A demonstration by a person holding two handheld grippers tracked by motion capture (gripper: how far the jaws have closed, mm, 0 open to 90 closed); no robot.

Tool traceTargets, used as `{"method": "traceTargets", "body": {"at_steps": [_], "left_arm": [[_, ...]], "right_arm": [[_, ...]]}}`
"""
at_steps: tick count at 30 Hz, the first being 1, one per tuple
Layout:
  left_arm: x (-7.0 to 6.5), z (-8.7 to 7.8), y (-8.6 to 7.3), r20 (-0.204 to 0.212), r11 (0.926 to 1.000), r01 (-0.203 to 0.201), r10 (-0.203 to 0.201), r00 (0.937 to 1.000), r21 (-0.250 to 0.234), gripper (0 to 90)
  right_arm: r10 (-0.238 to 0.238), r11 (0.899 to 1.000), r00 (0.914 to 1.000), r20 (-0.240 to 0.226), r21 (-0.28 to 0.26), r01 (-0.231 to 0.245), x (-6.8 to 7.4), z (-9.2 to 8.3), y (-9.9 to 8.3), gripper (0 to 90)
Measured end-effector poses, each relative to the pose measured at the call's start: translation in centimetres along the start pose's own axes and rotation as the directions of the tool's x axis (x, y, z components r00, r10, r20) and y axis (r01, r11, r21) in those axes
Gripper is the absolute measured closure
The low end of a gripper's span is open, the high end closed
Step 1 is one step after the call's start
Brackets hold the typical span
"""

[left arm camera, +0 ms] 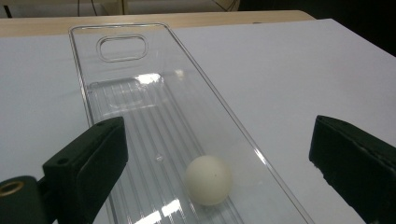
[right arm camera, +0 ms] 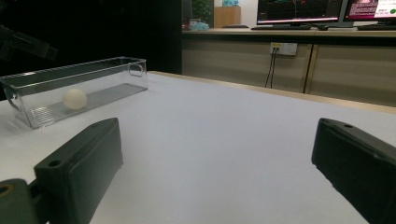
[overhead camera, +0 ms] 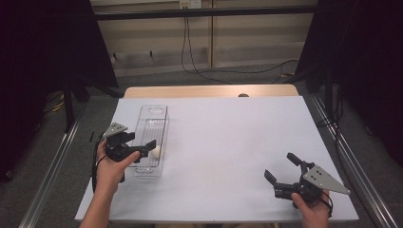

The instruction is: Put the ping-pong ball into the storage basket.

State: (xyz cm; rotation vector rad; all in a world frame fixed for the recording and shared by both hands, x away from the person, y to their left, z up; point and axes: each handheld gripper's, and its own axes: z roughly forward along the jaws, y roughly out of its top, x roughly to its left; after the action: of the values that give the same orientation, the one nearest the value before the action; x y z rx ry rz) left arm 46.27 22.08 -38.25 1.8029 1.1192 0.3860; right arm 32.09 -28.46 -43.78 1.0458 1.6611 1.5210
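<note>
From the high view, a clear tray (overhead camera: 151, 137) lies on the white surface (overhead camera: 228, 142), its long axis running away from the person, with the left gripper (overhead camera: 135, 148) over its near end and the right gripper (overhead camera: 281, 168) well apart, jaws spread on nothing. In the left gripper view, a white ball (left arm camera: 208, 179) rests on the tray's (left arm camera: 140, 88) ribbed floor, low between wide-open jaws, untouched. The right gripper view shows the ball (right arm camera: 74, 99) in the tray (right arm camera: 112, 77) far beyond its open jaws.
</note>
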Motion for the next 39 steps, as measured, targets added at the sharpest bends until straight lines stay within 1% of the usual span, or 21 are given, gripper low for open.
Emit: {"method": "traceTargets", "body": {"at_steps": [3,6,8,11,12,15,18,20,21,22,23,24,25,27,28,32,33,34,35,37,39], "left_arm": [[0.1,-0.3,-0.2,0.0,1.0,-0.008,0.008,1.0,-0.003,4.7],[0.0,-0.5,-0.5,0.008,0.9997,0.0,0.001,1.0,-0.024,4.7],[0.0,-0.7,-0.6,0.014,0.9996,-0.015,0.015,0.9998,-0.023,4.8],[0.1,-0.9,-0.9,0.017,0.9995,-0.011,0.011,0.9998,-0.031,4.8],[0.1,-1.0,-0.9,0.012,0.9993,-0.01,0.011,0.9999,-0.037,4.7],[0.2,-1.2,-1.1,0.022,0.9987,-0.016,0.017,0.9996,-0.049,4.7],[0.2,-1.4,-1.3,0.02,0.9982,-0.014,0.016,0.9997,-0.058,4.7],[0.3,-1.5,-1.5,0.028,0.9978,-0.022,0.024,0.9993,-0.063,4.6],[0.3,-1.5,-1.5,0.031,0.9973,-0.017,0.019,0.9993,-0.072,4.6],[0.3,-1.6,-1.6,0.031,0.9971,-0.021,0.023,0.9993,-0.074,4.5],[0.2,-1.7,-1.6,0.039,0.9965,-0.018,0.021,0.999,-0.081,4.5],[0.2,-1.8,-1.7,0.038,0.9961,-0.026,0.03,0.9988,-0.084,4.4],[0.2,-1.8,-1.7,0.045,0.9956,-0.029,0.033,0.9984,-0.089,4.4],[0.2,-2.0,-1.8,0.04,0.9951,-0.035,0.039,0.9984,-0.093,4.3],[0.1,-2.0,-1.9,0.047,0.9945,-0.031,0.036,0.9983,-0.1,4.3],[0.2,-2.2,-2.2,0.033,0.9947,-0.045,0.048,0.9983,-0.093,4.3],[0.2,-2.2,-2.3,0.034,0.9941,-0.041,0.045,0.9984,-0.1,4.3],[0.3,-2.3,-2.4,0.027,0.9943,-0.047,0.05,0.9984,-0.096,4.4],[0.3,-2.3,-2.4,0.034,0.9937,-0.043,0.047,0.9983,-0.103,4.3],[0.3,-2.4,-2.6,0.027,0.994,-0.048,0.051,0.9983,-0.098,4.4],[0.3,-2.5,-2.7,0.03,0.9933,-0.049,0.052,0.9982,-0.105,4.3]], "right_arm": [[-0.008,1.0,1.0,-0.005,0.001,0.008,0.0,0.0,0.0,1.4],[-0.007,1.0,1.0,-0.006,0.003,0.007,-0.1,0.0,0.0,1.4],[-0.007,1.0,0.9999,-0.007,0.003,0.007,-0.1,0.0,0.0,1.4],[-0.007,1.0,1.0,-0.006,0.002,0.007,0.0,0.0,0.0,1.4],[-0.005,1.0,1.0,-0.008,0.002,0.005,0.0,0.0,0.0,1.4],[-0.007,1.0,0.9999,-0.009,0.005,0.007,0.0,0.0,0.0,1.4],[-0.007,1.0,0.9999,-0.008,0.005,0.007,0.0,0.0,0.0,1.4],[-0.006,1.0,0.9999,-0.011,0.003,0.006,0.0,0.1,0.0,1.4],[-0.007,1.0,0.9999,-0.013,0.003,0.007,0.0,0.1,0.0,1.4],[-0.006,1.0,0.9999,-0.009,0.004,0.006,0.0,0.0,0.0,1.4],[-0.007,1.0,0.9999,-0.008,0.004,0.007,0.0,0.0,0.0,1.4],[-0.005,1.0,1.0,-0.008,0.005,0.005,0.0,0.0,0.0,1.4],[-0.005,1.0,1.0,-0.005,0.003,0.005,0.0,0.1,0.0,1.4],[-0.005,1.0,1.0,-0.008,0.005,0.005,0.0,0.0,0.0,1.4],[-0.005,1.0,0.9999,-0.012,0.003,0.005,0.0,0.1,0.0,1.4],[-0.003,1.0,1.0,-0.009,-0.002,0.003,0.0,0.1,0.0,1.4],[-0.002,1.0,1.0,-0.009,-0.003,0.002,0.0,0.1,0.0,1.4],[-0.004,1.0,1.0,-0.009,-0.003,0.004,0.0,0.1,0.0,1.4],[-0.005,1.0,0.9999,-0.009,-0.003,0.005,0.0,0.1,0.0,1.4],[-0.005,1.0,1.0,-0.007,0.003,0.005,0.0,0.0,0.0,1.4],[-0.003,1.0,1.0,-0.009,-0.002,0.003,0.0,0.1,0.0,1.4]]}}
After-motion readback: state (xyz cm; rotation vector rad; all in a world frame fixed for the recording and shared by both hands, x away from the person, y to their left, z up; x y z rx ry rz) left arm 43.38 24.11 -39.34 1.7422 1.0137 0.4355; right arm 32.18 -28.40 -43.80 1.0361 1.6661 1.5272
